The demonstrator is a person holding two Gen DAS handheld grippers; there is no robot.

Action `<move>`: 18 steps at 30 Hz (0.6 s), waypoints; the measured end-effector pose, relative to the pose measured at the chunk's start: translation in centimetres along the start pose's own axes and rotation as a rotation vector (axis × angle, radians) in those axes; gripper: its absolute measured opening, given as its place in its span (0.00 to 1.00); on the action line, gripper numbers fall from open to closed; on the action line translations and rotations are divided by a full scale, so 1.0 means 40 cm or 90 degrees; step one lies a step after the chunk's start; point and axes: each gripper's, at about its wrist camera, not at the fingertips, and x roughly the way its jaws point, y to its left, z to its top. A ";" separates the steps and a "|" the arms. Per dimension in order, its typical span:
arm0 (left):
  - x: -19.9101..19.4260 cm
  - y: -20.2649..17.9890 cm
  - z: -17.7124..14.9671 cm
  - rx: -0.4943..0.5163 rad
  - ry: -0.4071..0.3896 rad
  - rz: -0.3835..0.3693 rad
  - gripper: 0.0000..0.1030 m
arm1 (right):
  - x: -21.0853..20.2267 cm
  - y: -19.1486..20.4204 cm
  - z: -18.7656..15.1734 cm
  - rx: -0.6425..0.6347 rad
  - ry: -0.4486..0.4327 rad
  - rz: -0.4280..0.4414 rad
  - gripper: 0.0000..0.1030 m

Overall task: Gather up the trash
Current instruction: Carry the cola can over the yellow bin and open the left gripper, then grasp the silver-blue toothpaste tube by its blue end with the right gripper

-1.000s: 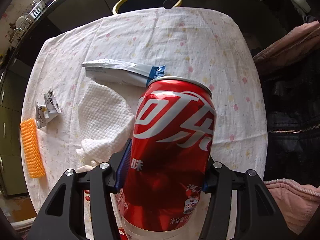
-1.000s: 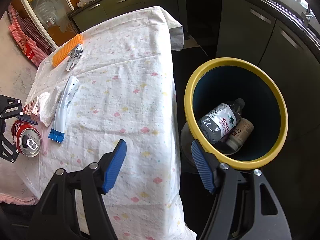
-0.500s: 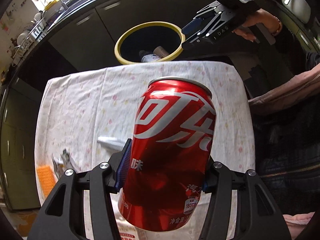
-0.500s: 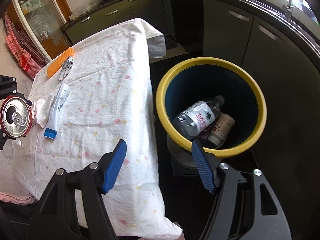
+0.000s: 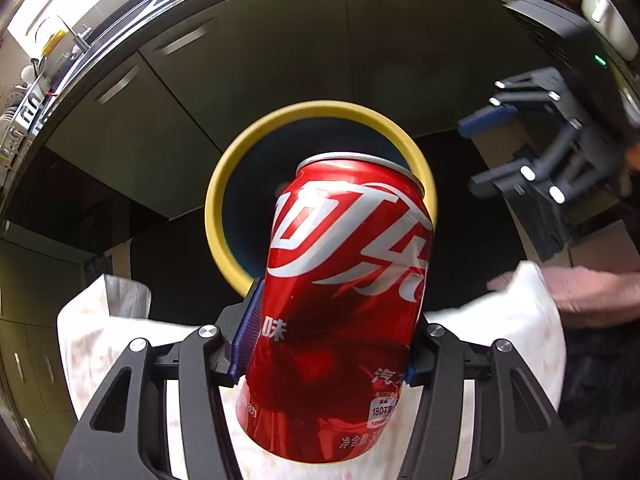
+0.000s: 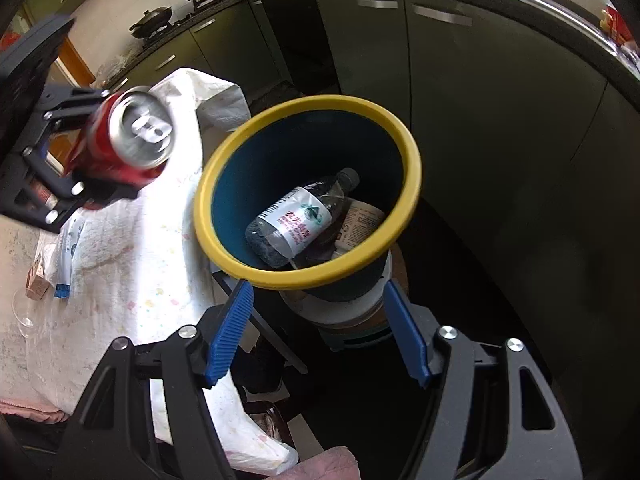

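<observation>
The left hand-held gripper (image 5: pixel 328 344) is clenched on a red soda can (image 5: pixel 340 304), its ribbed blue pads (image 5: pixel 246 336) pressing the can's smooth, glossy metal sides. The can is a plain cylinder with white lettering swept across the red, small print near its base and a silver rim at the top. In the right wrist view its brushed aluminium lid with the pull tab faces the camera, slightly blurred, and the can hangs in the air above the table's edge, just beside the bin.

The bin (image 6: pixel 404 136) is round and tapered, with a thick yellow rim and a dark blue inside wall. At its bottom lie a clear plastic bottle (image 6: pixel 296 220) with a white printed label and a dark cap, and beside it a pale cylindrical container (image 6: pixel 360 220) with printing.

The right hand-held gripper (image 6: pixel 320 332) is released, its blue ridged pads apart with nothing between them, hovering near the bin's rim.

The table (image 6: pixel 132 264) wears a soft white cloth dotted with faint pastel specks, draped in folds over the corner. Dark, flat cabinet doors (image 6: pixel 480 92) with metal bar handles stand behind the bin.
</observation>
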 end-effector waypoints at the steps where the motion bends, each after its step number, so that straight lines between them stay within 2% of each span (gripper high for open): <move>1: 0.020 0.003 0.026 0.000 0.000 0.006 0.55 | 0.005 -0.009 0.000 0.006 0.003 0.000 0.62; 3: 0.053 0.014 0.074 -0.005 -0.006 0.026 0.66 | 0.013 -0.019 0.000 0.013 0.007 0.001 0.62; 4: 0.062 0.023 0.090 -0.013 -0.012 0.037 0.75 | 0.016 -0.020 0.000 0.014 0.008 0.001 0.62; 8: 0.041 0.039 0.109 -0.058 -0.039 0.044 0.77 | 0.022 -0.008 0.000 0.008 0.008 0.010 0.62; 11: -0.020 0.018 0.063 -0.063 -0.055 0.080 0.81 | 0.026 0.012 0.000 -0.002 0.008 0.017 0.62; 13: -0.065 0.002 0.015 -0.083 -0.063 0.087 0.84 | 0.030 0.032 0.001 -0.012 0.007 0.022 0.62; 18: -0.196 -0.055 -0.136 -0.139 -0.096 0.134 0.84 | 0.047 0.087 0.003 -0.040 0.017 0.035 0.62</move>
